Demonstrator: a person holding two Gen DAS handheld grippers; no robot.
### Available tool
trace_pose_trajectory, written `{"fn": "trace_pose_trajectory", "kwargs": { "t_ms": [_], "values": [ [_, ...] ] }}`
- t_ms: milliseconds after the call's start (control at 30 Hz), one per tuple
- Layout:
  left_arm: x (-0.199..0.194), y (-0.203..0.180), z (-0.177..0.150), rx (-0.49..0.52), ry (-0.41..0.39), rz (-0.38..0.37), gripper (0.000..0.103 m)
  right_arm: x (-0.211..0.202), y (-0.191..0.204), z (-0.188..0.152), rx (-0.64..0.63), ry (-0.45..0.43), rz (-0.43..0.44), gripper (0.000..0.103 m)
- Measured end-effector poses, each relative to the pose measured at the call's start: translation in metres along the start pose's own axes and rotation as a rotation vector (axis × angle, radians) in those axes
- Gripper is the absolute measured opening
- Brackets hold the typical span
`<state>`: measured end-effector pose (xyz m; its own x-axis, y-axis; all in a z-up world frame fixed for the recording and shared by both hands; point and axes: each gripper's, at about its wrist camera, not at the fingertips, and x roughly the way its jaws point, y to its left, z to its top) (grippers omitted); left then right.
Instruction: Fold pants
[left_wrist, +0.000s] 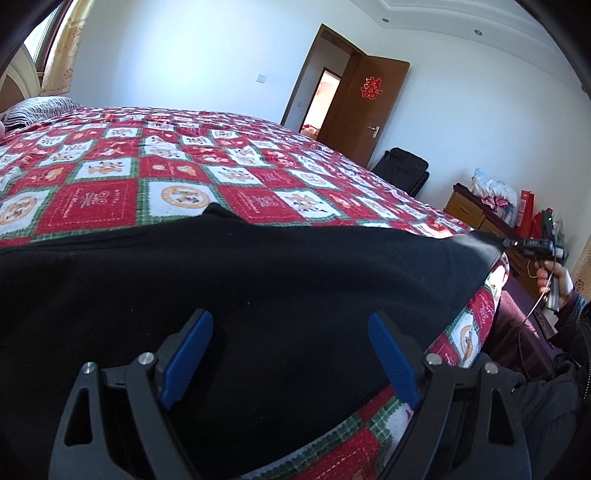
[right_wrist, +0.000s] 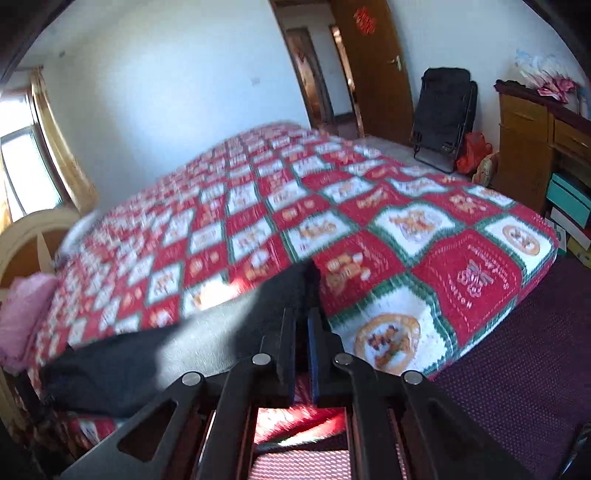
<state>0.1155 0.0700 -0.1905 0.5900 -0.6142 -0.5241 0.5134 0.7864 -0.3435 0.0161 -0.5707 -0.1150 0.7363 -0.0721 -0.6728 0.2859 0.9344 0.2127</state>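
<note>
Presently we hold the pants (left_wrist: 258, 280) flat on the quilt (left_wrist: 155, 155): right gripper (right_wrist: 303, 317) clenched on their corner, pulling taut; left gripper (left_wrist: 291, 354) spread wide above, grasping nothing.

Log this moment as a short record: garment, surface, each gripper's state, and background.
garment: black pants, spread along the near edge of the bed
surface: red, white and green patchwork quilt
left gripper: jaws open, above the pants, holding nothing
right gripper: jaws shut on a pants corner
background: open brown door, wooden dresser
</note>
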Motion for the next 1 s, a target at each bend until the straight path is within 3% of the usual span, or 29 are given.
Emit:
{"fn": "trace_pose_trajectory", "kwargs": {
  "t_ms": [67, 100, 133, 167, 200, 333, 467, 533, 567, 600, 633, 767, 867, 933, 967, 1000],
  "values": [
    [0.000, 0.001, 0.001, 0.004, 0.009, -0.006, 0.089, 0.011, -0.009, -0.004, 0.031, 0.043, 0.007, 0.007],
    [0.000, 0.002, 0.001, 0.004, 0.012, -0.010, 0.089, 0.013, -0.012, -0.006, 0.038, 0.051, -0.001, 0.017],
    [-0.001, 0.003, 0.001, 0.004, 0.015, -0.015, 0.089, 0.010, -0.014, -0.004, 0.040, 0.032, -0.032, 0.029],
    [-0.001, 0.003, 0.001, 0.005, 0.018, -0.019, 0.089, 0.006, -0.016, -0.003, 0.042, 0.016, -0.048, 0.056],
    [-0.002, 0.004, 0.000, 0.009, 0.020, -0.023, 0.089, -0.003, -0.020, 0.001, 0.058, -0.021, -0.043, 0.065],
    [-0.004, 0.004, -0.005, 0.036, 0.024, -0.023, 0.089, -0.011, -0.022, 0.030, 0.065, -0.052, 0.017, 0.065],
    [-0.007, 0.003, -0.009, 0.049, 0.023, -0.016, 0.089, 0.033, -0.013, 0.049, 0.075, 0.112, 0.134, 0.065],
    [-0.008, 0.004, -0.011, 0.051, 0.024, -0.016, 0.089, 0.057, -0.007, 0.051, 0.071, 0.165, 0.127, 0.061],
    [-0.009, 0.004, -0.011, 0.052, 0.025, -0.017, 0.089, 0.065, -0.004, 0.053, 0.069, 0.164, 0.119, 0.041],
    [-0.010, 0.004, -0.011, 0.053, 0.026, -0.017, 0.089, 0.070, -0.001, 0.054, 0.059, 0.163, 0.128, 0.009],
    [-0.010, 0.004, -0.011, 0.055, 0.027, -0.016, 0.089, 0.073, 0.004, 0.055, 0.043, 0.156, 0.124, 0.003],
    [-0.011, 0.002, -0.014, 0.078, 0.021, 0.001, 0.089, 0.087, 0.004, 0.047, -0.002, 0.172, -0.005, 0.003],
    [-0.015, -0.003, -0.011, 0.083, 0.032, 0.037, 0.089, 0.078, -0.001, 0.044, -0.004, 0.150, -0.009, 0.006],
    [-0.027, -0.004, -0.007, 0.104, 0.020, 0.096, 0.089, 0.060, 0.005, 0.045, -0.025, 0.104, -0.072, 0.026],
    [-0.032, -0.003, -0.006, 0.108, 0.008, 0.112, 0.089, 0.051, 0.010, 0.046, -0.046, 0.073, -0.089, 0.047],
    [-0.042, 0.000, -0.003, 0.106, -0.016, 0.134, 0.089, 0.039, 0.023, 0.046, -0.077, 0.035, -0.092, 0.054]
  ]
}}
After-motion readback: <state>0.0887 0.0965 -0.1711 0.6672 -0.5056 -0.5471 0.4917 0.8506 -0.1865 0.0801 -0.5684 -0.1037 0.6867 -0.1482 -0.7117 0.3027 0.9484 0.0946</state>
